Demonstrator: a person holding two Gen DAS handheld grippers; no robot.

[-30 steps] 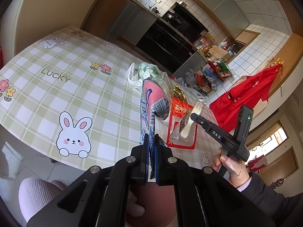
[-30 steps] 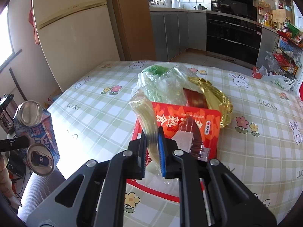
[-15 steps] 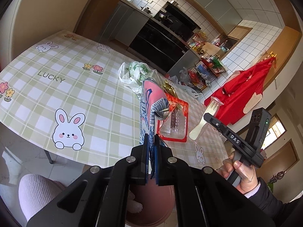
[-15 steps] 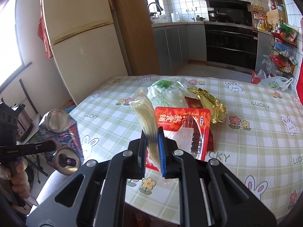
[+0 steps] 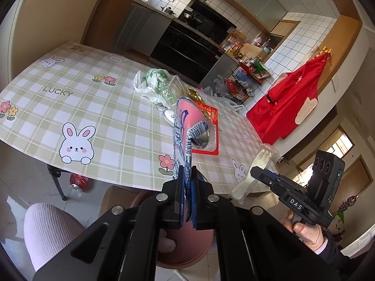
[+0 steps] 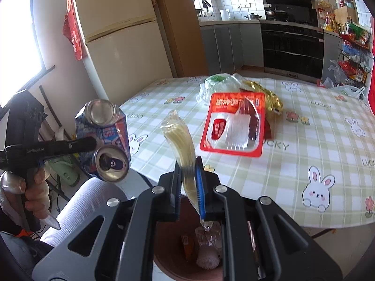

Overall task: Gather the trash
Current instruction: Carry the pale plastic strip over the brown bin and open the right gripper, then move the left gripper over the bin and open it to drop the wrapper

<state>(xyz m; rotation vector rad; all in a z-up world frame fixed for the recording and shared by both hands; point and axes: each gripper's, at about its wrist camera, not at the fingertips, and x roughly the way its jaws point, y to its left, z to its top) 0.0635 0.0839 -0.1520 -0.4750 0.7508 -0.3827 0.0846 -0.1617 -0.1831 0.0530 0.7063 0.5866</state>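
Note:
My left gripper (image 5: 187, 185) is shut on a crushed, folded drink can (image 5: 187, 126), red and blue with silver ends, seen from the side in the right wrist view as the crushed can (image 6: 104, 138). My right gripper (image 6: 188, 175) is shut on a plastic-wrapped pale fork (image 6: 180, 138), which also shows in the left wrist view as the wrapped fork (image 5: 254, 175). Both grippers hang off the table's near edge, above a brown round bin (image 6: 168, 238) holding some trash; the same bin (image 5: 185, 248) lies under the left gripper.
On the chequered bunny tablecloth (image 6: 316, 140) lie a red-rimmed plastic tray package (image 6: 234, 124), a gold wrapper (image 6: 264, 93) and a clear bag with green contents (image 6: 218, 82). A red can (image 5: 78, 181) lies on the floor under the table. A person's knee (image 5: 46, 229) is close by.
Both grippers have drawn back from the table with their items still held; the fork came off the red tray package and now hangs beyond the table edge over the bin.

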